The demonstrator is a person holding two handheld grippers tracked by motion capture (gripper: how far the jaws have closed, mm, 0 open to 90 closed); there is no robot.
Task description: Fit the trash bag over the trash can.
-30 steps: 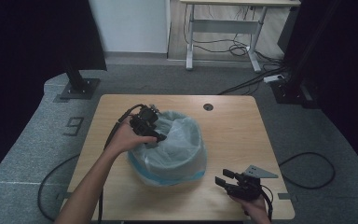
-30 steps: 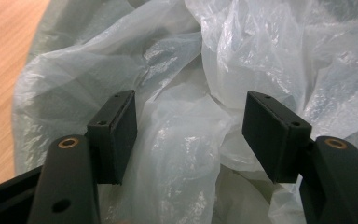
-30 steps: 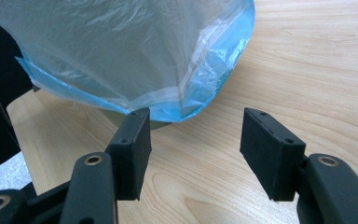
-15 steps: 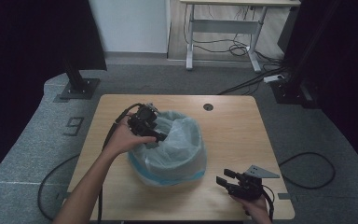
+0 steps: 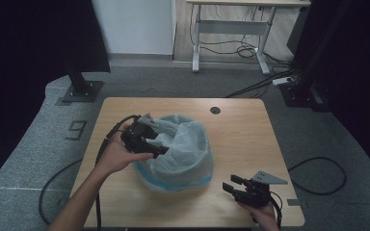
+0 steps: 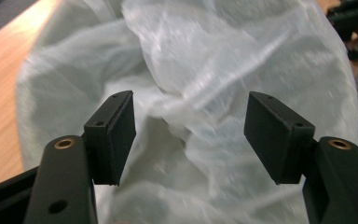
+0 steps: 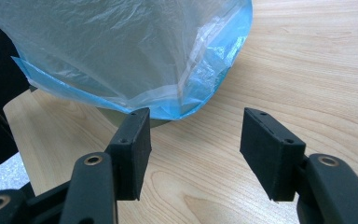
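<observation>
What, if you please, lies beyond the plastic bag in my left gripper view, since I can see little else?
Observer: In the high view the bag lines a bin on a wooden table.
Operator: Is my left gripper holding the bag?
Observer: No; its jaws stand open over the bag's mouth, at the left rim.
Operator: Where is the other one?
Observer: The right gripper waits open at the table's near right, pointing at the bag's blue hem.
</observation>
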